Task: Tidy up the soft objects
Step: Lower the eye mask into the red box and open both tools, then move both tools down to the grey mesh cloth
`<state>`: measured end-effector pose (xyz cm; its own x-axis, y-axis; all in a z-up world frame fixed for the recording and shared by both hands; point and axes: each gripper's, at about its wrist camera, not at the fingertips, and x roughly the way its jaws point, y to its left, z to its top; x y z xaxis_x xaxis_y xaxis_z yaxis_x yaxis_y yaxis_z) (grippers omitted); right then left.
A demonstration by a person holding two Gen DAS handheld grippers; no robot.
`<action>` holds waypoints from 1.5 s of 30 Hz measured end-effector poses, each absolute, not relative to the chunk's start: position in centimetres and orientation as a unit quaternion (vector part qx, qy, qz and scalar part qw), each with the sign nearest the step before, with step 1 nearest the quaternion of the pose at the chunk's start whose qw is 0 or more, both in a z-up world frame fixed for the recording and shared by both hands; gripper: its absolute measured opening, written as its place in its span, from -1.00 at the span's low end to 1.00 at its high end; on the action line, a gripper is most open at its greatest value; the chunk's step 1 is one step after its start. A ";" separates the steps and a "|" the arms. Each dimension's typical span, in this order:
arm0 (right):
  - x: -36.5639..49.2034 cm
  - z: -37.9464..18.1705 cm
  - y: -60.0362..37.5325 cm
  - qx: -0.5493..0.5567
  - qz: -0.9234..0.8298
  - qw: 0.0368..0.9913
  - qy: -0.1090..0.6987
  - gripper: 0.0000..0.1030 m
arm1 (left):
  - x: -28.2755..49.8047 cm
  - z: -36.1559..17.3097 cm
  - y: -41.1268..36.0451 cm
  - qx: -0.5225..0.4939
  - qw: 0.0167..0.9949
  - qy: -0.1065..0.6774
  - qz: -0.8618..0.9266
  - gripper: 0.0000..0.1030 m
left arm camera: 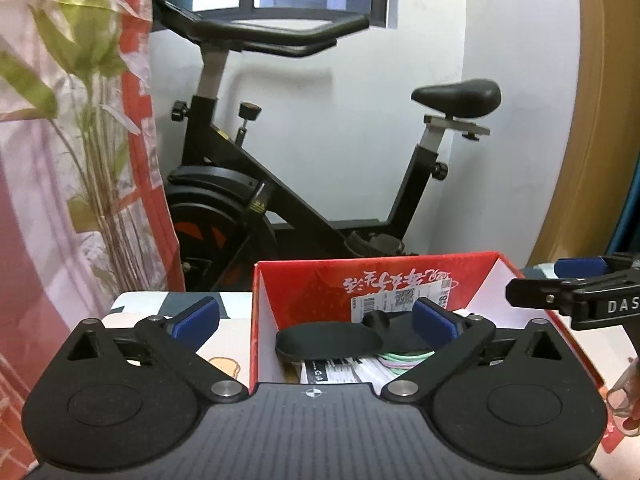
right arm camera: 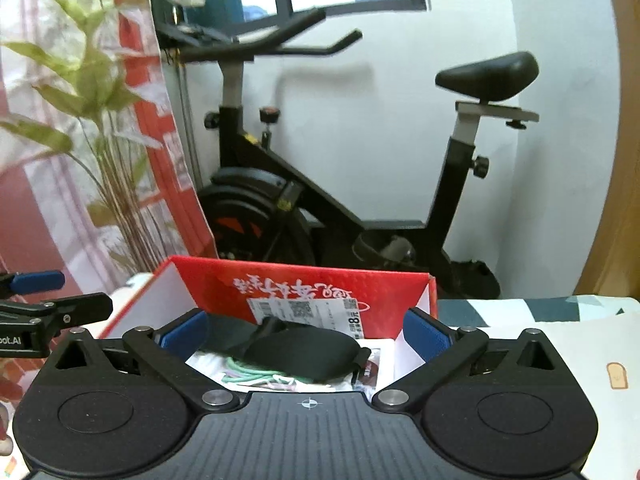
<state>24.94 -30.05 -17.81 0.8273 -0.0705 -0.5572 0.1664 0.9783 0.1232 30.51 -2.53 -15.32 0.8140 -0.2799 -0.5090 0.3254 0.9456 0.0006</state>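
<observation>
A red cardboard box [left arm camera: 304, 284] stands on the table in front of both grippers; it also shows in the right wrist view [right arm camera: 224, 284]. Inside lie a black soft eye mask [left arm camera: 328, 342] [right arm camera: 304, 354], pale green elastic bands [left arm camera: 404, 358] [right arm camera: 244, 374] and printed packets. My left gripper [left arm camera: 316, 322] is open and empty, held over the box's near left part. My right gripper [right arm camera: 306, 332] is open and empty over the box's near edge. The right gripper shows at the right edge of the left wrist view [left arm camera: 576, 284]; the left gripper shows at the left edge of the right wrist view [right arm camera: 44, 300].
A black exercise bike [left arm camera: 256, 184] [right arm camera: 320, 200] stands behind the table against a white wall. A potted plant [left arm camera: 88, 128] [right arm camera: 96, 120] and a red-and-white curtain are at the left. The patterned tablecloth [right arm camera: 560, 344] extends right of the box.
</observation>
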 end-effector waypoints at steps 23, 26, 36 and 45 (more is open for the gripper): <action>11.0 -25.2 -26.7 0.106 -0.076 0.956 0.264 0.99 | 19.0 -20.2 0.5 0.020 0.955 0.261 -0.138 1.00; 10.1 -27.5 -26.5 0.110 -0.091 0.948 0.285 0.99 | 18.7 -22.0 0.6 0.026 0.952 0.278 -0.126 1.00; 9.1 -32.9 -26.7 0.141 -0.134 0.920 0.339 0.83 | 18.9 -27.2 1.3 0.038 0.938 0.327 -0.106 0.99; 9.3 -34.2 -26.6 0.124 -0.119 0.922 0.348 0.69 | 19.1 -29.2 2.0 -0.003 0.931 0.342 -0.125 0.96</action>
